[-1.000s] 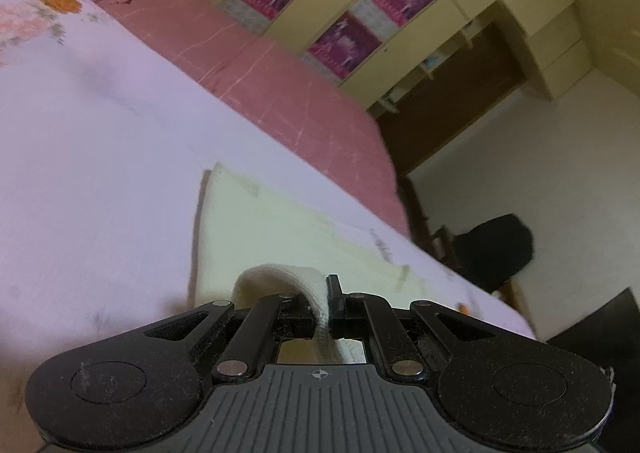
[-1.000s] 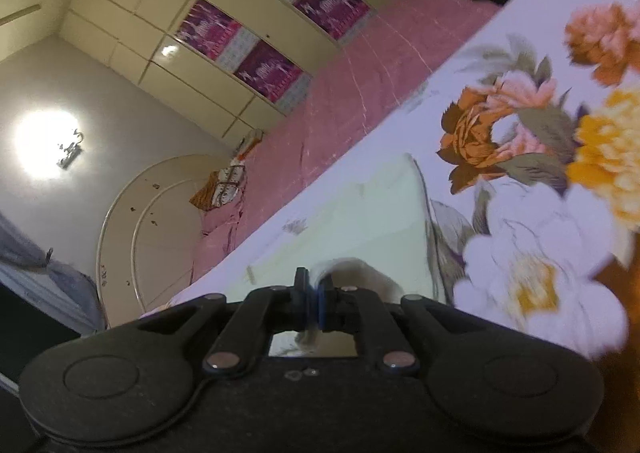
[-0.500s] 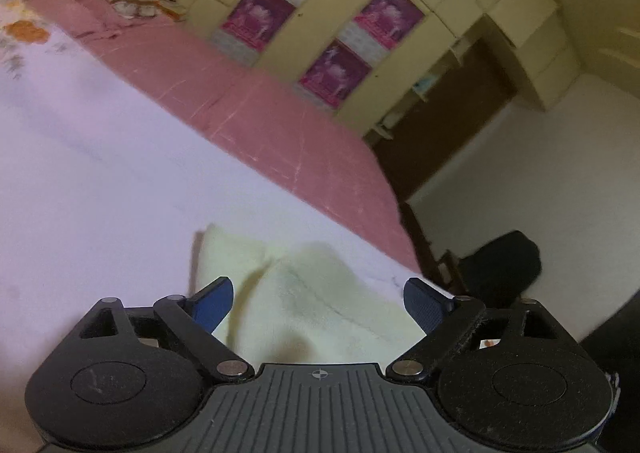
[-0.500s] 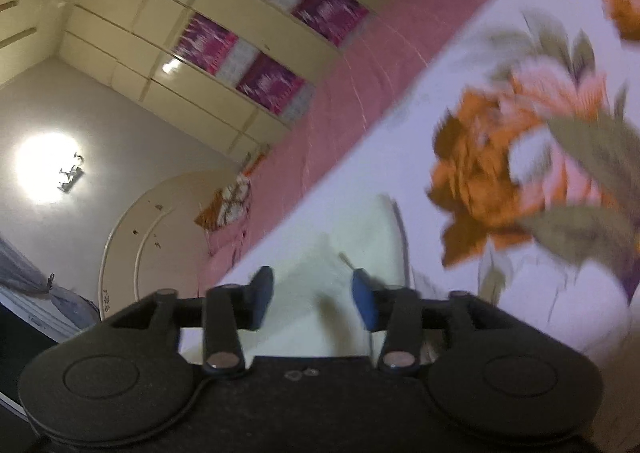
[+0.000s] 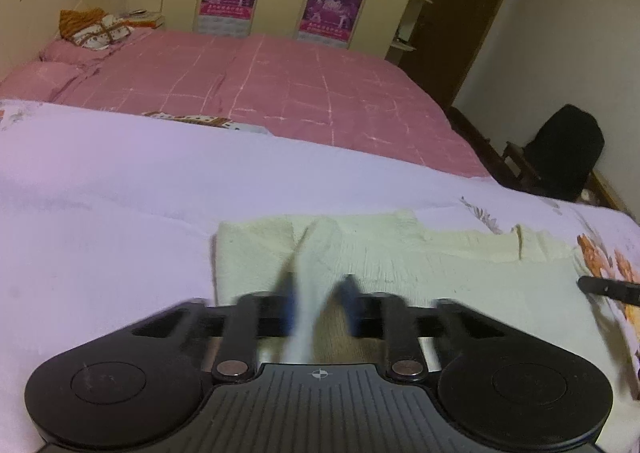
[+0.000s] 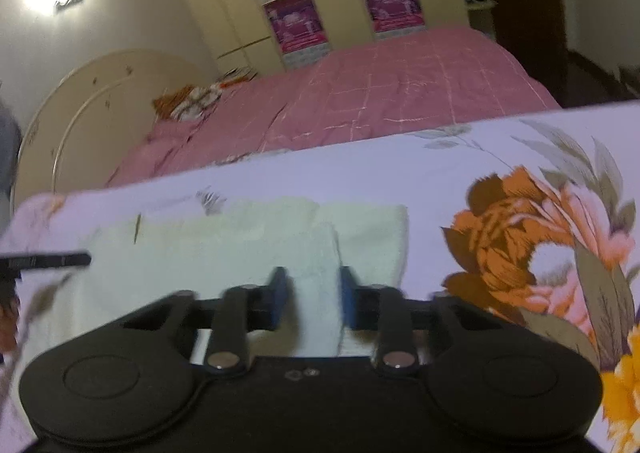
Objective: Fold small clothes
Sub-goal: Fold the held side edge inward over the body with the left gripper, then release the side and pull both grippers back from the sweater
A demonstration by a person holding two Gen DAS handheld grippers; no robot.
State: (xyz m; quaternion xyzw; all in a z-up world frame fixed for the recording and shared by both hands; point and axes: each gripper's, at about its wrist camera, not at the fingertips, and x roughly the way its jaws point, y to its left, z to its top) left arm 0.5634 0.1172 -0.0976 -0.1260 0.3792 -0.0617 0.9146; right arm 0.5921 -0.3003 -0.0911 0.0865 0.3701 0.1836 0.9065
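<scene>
A pale cream knitted garment (image 5: 440, 265) lies folded flat on the lilac flowered sheet (image 5: 100, 193). My left gripper (image 5: 318, 293) hovers over the garment's left part. Its blurred jaws are closing, with a raised fold of the fabric between them and a gap still showing. In the right wrist view the same garment (image 6: 200, 253) lies ahead. My right gripper (image 6: 312, 293) sits over its right part with its jaws closing around a ridge of cloth, the blue pads not pressing on it. Each gripper's black tip shows at the edge of the other's view.
Beyond the sheet lies a pink checked bedcover (image 5: 280, 85), with folded orange and white cloth (image 5: 96, 29) by the headboard. A wardrobe with posters (image 5: 332, 1) stands behind. A dark chair (image 5: 568, 153) is at the right. Large orange flowers (image 6: 520, 245) are printed on the sheet.
Both grippers let go of the cloth they pinched, opened wide and rolled level. Their jaws have since narrowed again over the garment's near edge.
</scene>
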